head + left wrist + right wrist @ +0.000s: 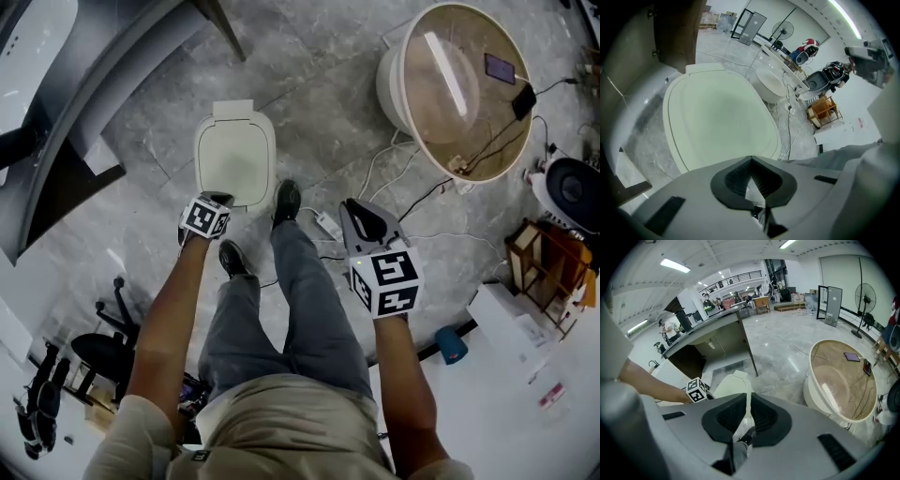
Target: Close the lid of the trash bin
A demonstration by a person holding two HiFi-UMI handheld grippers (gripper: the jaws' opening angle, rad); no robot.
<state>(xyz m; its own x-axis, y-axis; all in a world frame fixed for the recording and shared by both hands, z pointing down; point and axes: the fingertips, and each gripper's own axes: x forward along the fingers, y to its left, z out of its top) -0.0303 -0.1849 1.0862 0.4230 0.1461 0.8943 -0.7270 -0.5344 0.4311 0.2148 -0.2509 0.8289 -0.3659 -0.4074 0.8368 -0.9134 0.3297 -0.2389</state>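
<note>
- The trash bin (234,192) stands on the floor (319,75) at about 11 o'clock from your feet. Its pale lid (234,155) lies flat down on it, with the hinge tab at the lid's 12 o'clock side.
- Your left tool (218,198) sits at the lid's 7 o'clock edge. In the left gripper view the lid (717,122) fills the space just beyond the tool's (751,161) tips. I cannot tell whether they touch it.
- The left tool's jaws meet at the tips and nothing is held between them.
- Your right tool (356,206) is well apart from the bin, at its 4 o'clock, above your right leg. In its own view the right tool (746,399) shows jaws drawn almost together with only a thin slit, and they are empty. The bin (729,383) shows beyond them at 11 o'clock.
- Your right shoe (287,200) is just beside the bin's 5 o'clock corner, and your left shoe (232,258) is set back at its 6 o'clock.
- A white power strip (328,225) lies on the floor between the right shoe and the right tool.
- A round surface (398,89) stands at 2 o'clock from the bin, with a phone (500,67) on it.
</note>
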